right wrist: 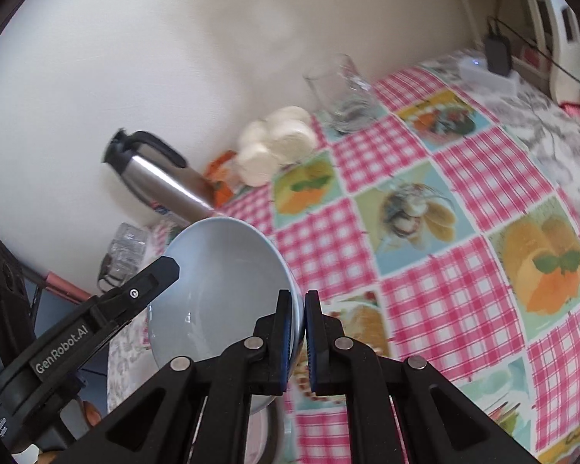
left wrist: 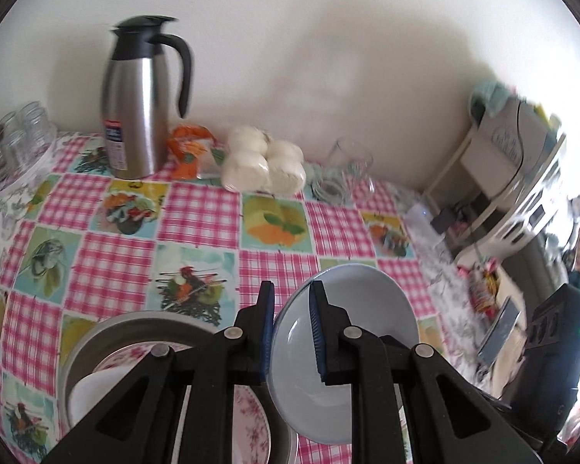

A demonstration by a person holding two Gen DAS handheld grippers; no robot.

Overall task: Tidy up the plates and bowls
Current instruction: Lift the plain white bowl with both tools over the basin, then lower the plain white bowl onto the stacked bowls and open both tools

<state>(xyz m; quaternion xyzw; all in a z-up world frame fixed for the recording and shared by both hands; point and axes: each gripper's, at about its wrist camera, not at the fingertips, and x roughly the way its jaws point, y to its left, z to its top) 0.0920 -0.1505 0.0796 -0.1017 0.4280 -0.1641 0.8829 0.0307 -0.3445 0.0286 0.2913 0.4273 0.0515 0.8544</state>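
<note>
Both grippers pinch one pale blue bowl (left wrist: pixel 352 348) by its rim, held clear above the checked tablecloth (left wrist: pixel 197 216).

Left gripper (left wrist: pixel 292 332): jaws pressed onto the bowl's rim, one pad inside, one outside. Right gripper (right wrist: pixel 297 338): jaws clamped on the opposite rim, wall of the bowl between the pads. Bowl is tilted, hollow facing the cameras. Just beside the bowl, lower left in the left wrist view: a grey basin (left wrist: pixel 108 332) holding a floral plate (left wrist: pixel 247 421) and white dishes. Well beyond the bowl, against the wall: steel thermos jug (left wrist: pixel 139 116), white rolls (left wrist: pixel 263 164), a clear glass (left wrist: pixel 350 162).
</note>
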